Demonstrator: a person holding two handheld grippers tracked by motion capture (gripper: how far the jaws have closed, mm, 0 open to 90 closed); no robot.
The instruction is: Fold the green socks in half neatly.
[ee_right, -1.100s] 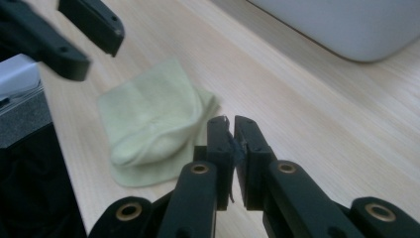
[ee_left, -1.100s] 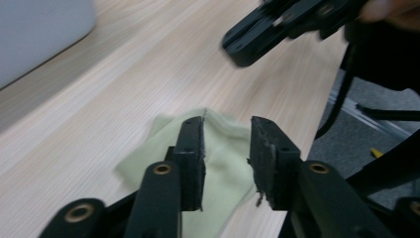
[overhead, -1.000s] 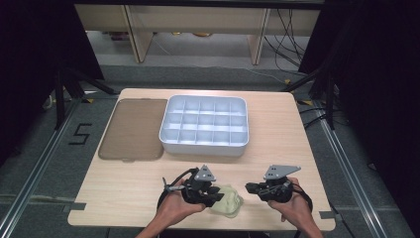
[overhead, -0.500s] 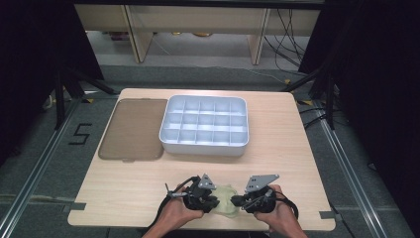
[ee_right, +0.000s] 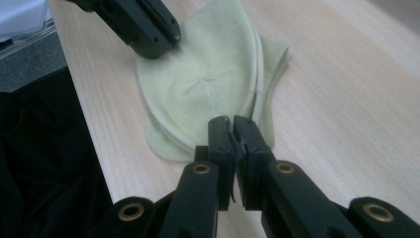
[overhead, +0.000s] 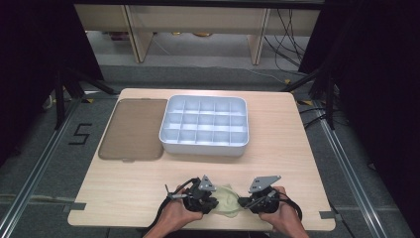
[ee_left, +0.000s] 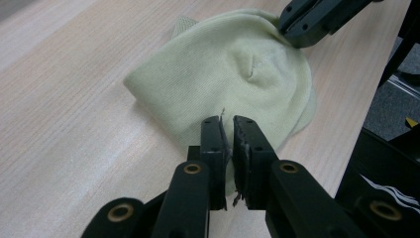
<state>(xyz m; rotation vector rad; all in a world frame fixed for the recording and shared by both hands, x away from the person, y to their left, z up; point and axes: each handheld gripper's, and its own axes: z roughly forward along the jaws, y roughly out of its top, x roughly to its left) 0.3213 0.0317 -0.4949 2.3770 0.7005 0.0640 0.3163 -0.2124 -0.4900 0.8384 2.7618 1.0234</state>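
While both hands come in low from the near edge of the surface [overhead: 124,188], the left tongs [ee_left: 229,130] and the right tongs [ee_right: 229,128] point at each other with a soft yellow-green hat [ee_left: 233,74] lying flat between them. Each pair of tongs is squeezed tight on an edge of the hat. A white tray [overhead: 204,144] with many little boxes sits farther back, well apart from the hat.

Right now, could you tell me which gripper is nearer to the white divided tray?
Left gripper, slightly: it's below the tray, the right gripper farther right.
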